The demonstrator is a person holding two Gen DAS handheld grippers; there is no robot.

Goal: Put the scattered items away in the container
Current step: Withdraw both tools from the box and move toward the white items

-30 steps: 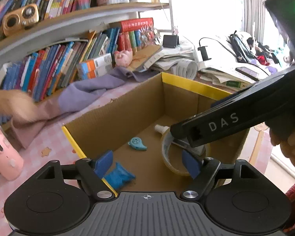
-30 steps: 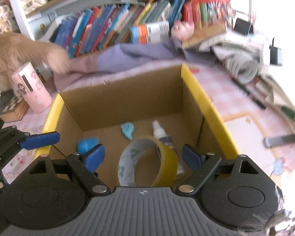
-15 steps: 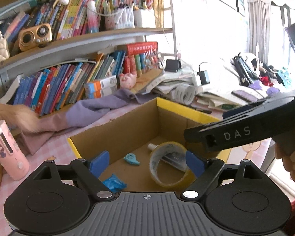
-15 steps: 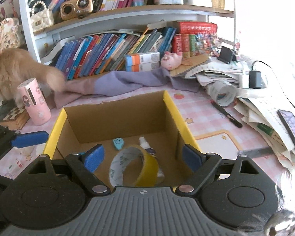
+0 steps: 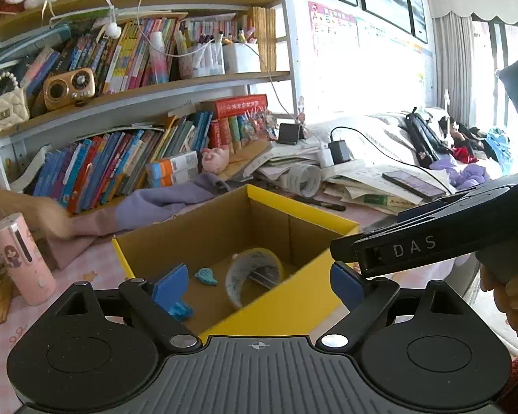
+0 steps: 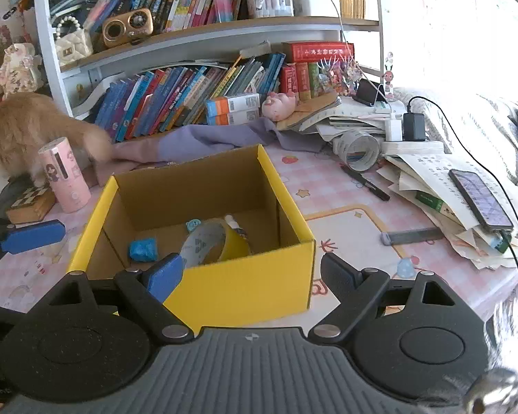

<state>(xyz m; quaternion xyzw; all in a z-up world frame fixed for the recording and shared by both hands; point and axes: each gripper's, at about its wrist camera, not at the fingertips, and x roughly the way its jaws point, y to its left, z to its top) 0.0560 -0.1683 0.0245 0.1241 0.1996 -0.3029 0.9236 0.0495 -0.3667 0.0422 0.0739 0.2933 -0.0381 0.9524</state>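
Both grippers have backed away from the yellow box (image 6: pixel 238 288), left gripper (image 5: pixel 257 281) just spreading wider, right gripper (image 6: pixel 250 276) wide and empty; I judge the tape roll (image 6: pixel 212 243) inside light, stiff, best pinched across its rim.

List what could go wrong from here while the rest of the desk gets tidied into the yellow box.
1. The furry orange animal stands against the pink tube; it may knock it over or step into a reach.
2. The charger cable runs across the paper pile to the phone; a gripper could snag it.
3. The tape roll stands on edge in the box and may roll.
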